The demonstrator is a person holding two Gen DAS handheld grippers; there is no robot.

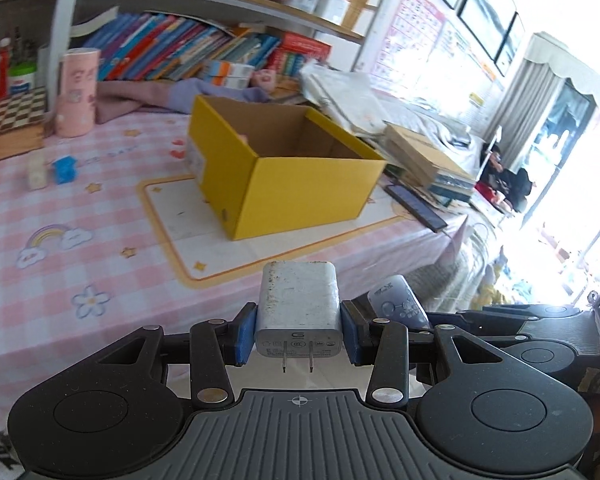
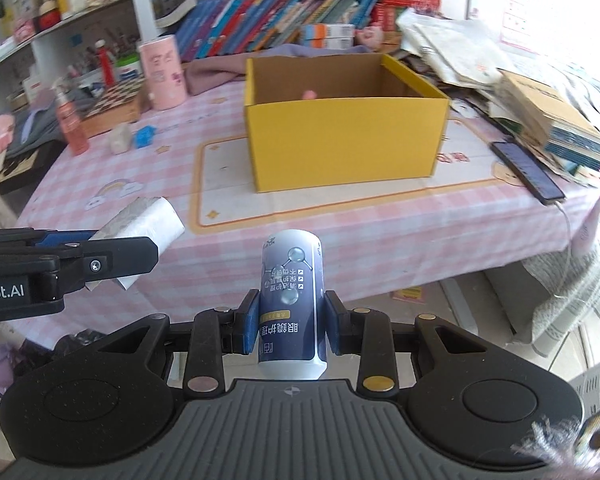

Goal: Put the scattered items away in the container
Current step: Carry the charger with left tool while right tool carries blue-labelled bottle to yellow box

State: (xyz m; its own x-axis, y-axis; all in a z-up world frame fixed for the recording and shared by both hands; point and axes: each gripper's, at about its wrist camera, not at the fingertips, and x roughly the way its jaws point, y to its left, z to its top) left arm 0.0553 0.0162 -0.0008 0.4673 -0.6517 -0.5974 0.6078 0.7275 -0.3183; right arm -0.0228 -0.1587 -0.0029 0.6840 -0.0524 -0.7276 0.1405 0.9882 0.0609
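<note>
Ahead of both grippers, past the near edge of the pink checked table point(image 2: 340, 216): yellow box point(image 2: 346, 132), open at the top, standing on a white mat. Well clear of its near wall for now, so room to carry both loads over the rim before letting go.

In the right gripper point(image 2: 291, 322): blue bottle point(image 2: 291, 300), clamped narrow at mid-body, pointing forward and down. Best kept gripped until above the box opening, then released low, so no rolling or bouncing out.

In the left gripper point(image 1: 299, 330): white charger point(image 1: 299, 304), pinched by its 2 flat sides, 2 prongs facing back toward the camera. Same rule: over the rim, then open.

Side by side, the 2 grippers close together; worth staggering the drops to avoid a knock.

Far left of the box: small blue block point(image 2: 144, 136) and white piece point(image 2: 120, 138), left for later.
</note>
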